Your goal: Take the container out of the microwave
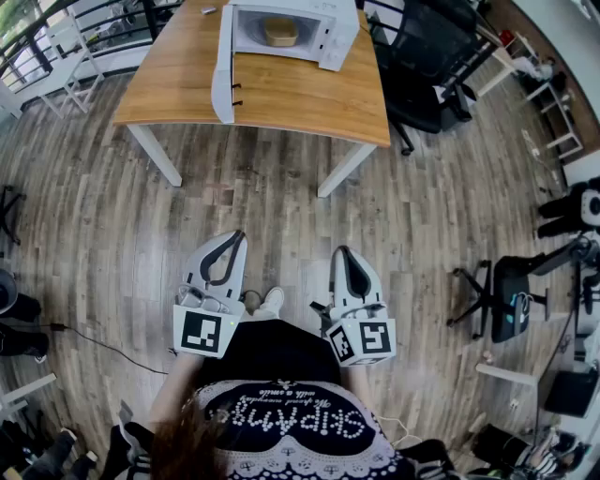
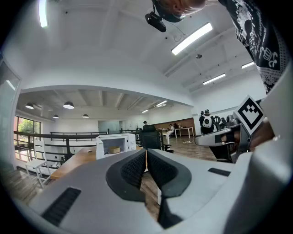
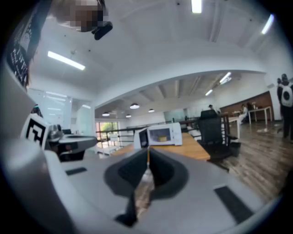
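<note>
A white microwave stands at the far end of a wooden table, its door swung open to the left. Inside it sits a round tan container. The left gripper view shows the microwave and the container far ahead; the right gripper view shows the same microwave and container. Both grippers hang near my body, well short of the table. My left gripper is shut and holds nothing, its pads pressed together. My right gripper is shut and empty too.
Wood plank floor lies between me and the table. A black office chair stands at the table's right side. White chairs and a railing are at the far left. Another black chair stands to my right. My shoe shows between the grippers.
</note>
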Available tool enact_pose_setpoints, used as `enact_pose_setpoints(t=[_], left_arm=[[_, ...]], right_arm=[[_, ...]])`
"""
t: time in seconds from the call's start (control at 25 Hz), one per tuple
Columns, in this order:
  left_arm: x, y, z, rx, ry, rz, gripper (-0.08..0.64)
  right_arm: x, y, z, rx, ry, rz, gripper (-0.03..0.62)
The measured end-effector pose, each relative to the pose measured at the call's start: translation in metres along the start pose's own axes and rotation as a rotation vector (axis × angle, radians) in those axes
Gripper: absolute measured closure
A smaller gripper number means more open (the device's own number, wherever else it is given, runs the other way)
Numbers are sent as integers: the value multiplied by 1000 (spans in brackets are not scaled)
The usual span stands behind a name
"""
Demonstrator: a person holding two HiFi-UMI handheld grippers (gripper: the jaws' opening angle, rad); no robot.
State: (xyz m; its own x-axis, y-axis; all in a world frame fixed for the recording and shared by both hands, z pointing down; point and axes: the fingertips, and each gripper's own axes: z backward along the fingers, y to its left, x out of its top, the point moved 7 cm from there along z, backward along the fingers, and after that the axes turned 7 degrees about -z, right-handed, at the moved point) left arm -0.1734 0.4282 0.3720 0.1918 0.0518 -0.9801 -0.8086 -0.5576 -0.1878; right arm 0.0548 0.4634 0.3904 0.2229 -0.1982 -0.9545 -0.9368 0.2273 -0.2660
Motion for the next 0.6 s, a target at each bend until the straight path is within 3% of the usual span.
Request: enact_pose_setpoints(t=[0.6], left_arm=[[2,-17,-7,6,-3,-13,523]], right_arm=[[-1,-18,7,15,8,10,557]])
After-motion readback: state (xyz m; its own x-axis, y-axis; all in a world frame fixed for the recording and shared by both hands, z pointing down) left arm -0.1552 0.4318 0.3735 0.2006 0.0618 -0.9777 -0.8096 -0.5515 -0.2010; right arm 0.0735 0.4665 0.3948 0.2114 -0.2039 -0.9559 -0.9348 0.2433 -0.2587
